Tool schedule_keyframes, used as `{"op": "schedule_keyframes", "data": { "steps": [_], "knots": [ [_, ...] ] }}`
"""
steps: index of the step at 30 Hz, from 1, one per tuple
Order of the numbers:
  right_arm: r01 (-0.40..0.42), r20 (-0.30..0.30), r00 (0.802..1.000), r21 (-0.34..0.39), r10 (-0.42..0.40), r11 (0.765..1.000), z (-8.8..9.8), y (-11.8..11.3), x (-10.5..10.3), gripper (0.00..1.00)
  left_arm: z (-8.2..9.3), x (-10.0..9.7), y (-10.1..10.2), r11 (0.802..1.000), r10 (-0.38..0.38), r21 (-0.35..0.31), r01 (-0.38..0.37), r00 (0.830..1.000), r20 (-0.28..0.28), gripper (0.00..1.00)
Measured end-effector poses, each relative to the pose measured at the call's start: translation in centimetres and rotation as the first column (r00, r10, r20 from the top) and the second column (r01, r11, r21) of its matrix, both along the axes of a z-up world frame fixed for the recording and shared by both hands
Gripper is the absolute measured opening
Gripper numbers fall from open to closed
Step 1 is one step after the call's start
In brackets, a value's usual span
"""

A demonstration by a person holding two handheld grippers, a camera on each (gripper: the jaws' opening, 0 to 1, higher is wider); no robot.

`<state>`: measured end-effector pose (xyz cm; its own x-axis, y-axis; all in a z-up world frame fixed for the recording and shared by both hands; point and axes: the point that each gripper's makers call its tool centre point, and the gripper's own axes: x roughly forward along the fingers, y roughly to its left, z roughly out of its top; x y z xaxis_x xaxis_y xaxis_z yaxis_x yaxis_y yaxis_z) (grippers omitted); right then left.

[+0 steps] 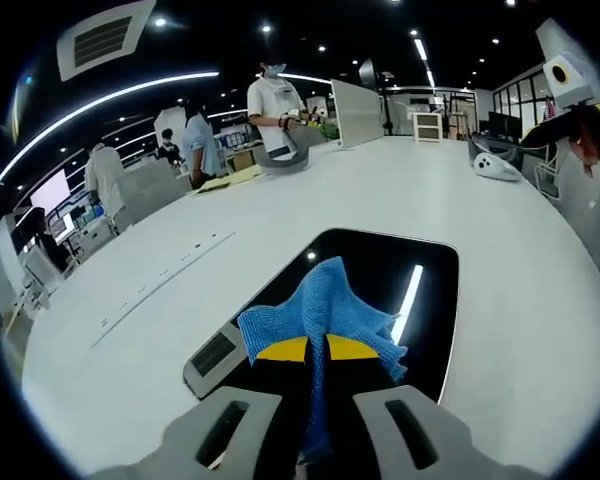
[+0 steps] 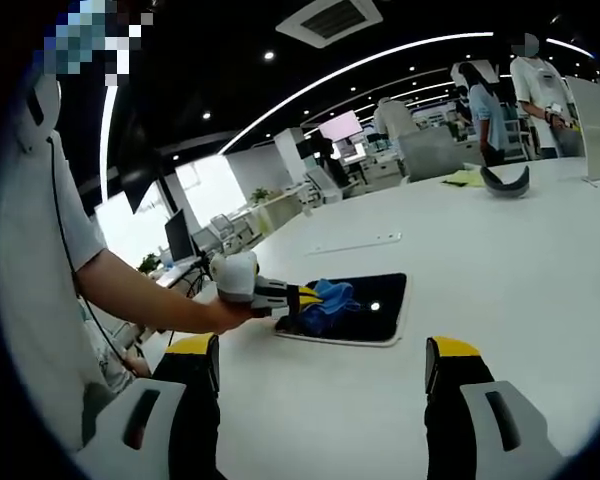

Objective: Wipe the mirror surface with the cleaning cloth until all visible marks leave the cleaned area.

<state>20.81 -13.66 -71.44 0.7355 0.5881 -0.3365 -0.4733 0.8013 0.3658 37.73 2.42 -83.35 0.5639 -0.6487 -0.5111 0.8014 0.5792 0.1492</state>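
A blue cleaning cloth (image 1: 325, 310) is pinched between the yellow-tipped jaws of my left gripper (image 1: 317, 350), and it bunches up over the dark mirror (image 1: 420, 262) lying flat on the white table. The mirror reflects ceiling lights. In the right gripper view the left gripper (image 2: 302, 298) reaches in from the left in a person's hand, holding the blue cloth (image 2: 330, 298) on the mirror (image 2: 380, 310). My right gripper (image 2: 320, 365) hovers over the table, short of the mirror, its jaws wide apart with nothing between them.
The white table (image 1: 500, 300) stretches far around the mirror. A grey curved object (image 1: 282, 156) and a white panel (image 1: 358, 112) stand at its far end, and white devices (image 1: 495, 165) at the right. Several people stand beyond the table (image 1: 275, 95).
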Motion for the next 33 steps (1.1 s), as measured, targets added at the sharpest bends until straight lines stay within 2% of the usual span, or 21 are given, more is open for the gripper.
{"op": "schedule_keyframes", "data": {
  "steps": [23, 33],
  "knots": [
    [-0.008, 0.029, 1.000, -0.011, 0.008, 1.000, 0.5, -0.3, 0.5, 0.87, -0.1, -0.4, 2.9, 0.999, 0.026, 0.029, -0.026, 1.000, 0.004, 0.02],
    [-0.011, 0.019, 1.000, -0.010, 0.012, 1.000, 0.6, -0.4, 0.7, 0.93, 0.0, -0.9, 4.3, 0.998, 0.044, 0.048, -0.044, 0.999, 0.010, 0.02]
  ]
}}
